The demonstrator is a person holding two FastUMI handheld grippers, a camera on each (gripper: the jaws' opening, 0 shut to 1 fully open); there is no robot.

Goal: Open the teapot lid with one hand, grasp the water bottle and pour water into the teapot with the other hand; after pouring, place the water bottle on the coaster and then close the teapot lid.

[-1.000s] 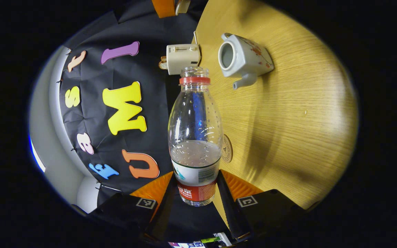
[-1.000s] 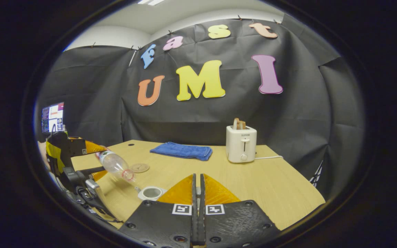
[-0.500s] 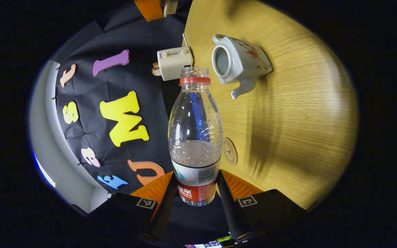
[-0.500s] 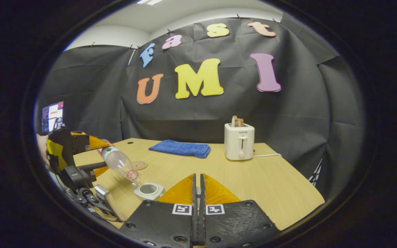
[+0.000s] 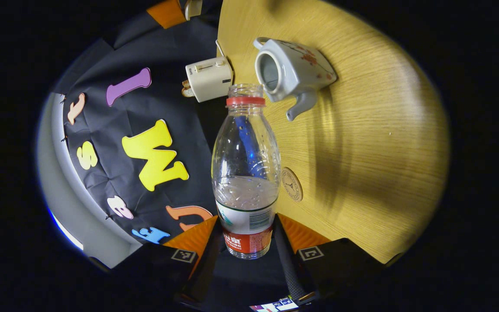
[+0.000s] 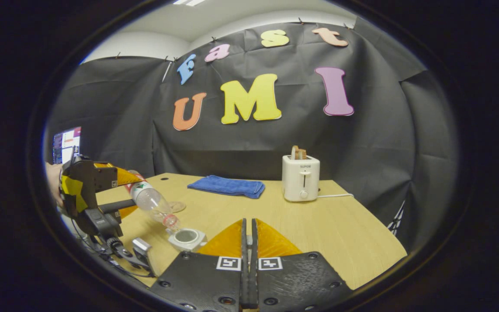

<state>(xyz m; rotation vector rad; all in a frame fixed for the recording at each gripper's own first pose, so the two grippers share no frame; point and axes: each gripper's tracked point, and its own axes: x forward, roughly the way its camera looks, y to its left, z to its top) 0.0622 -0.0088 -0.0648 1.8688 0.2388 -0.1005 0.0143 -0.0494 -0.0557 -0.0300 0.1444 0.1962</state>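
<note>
Tabletop (image 5: 362, 143): uncapped, part-full water bottle (image 5: 245, 173)

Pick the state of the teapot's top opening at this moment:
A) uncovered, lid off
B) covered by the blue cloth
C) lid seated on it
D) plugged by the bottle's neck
A: the teapot shows a bare round opening, with the water bottle tilted toward it, mouth just short of the rim.

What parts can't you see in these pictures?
- Lid: the right gripper has its fingers pressed together, but its own body hides whatever is between the tips.
- Teapot: right gripper view, that gripper covers its body.
- Coaster: left gripper view, bottle overlaps its edge.
- Water stream: too small to tell.
</note>
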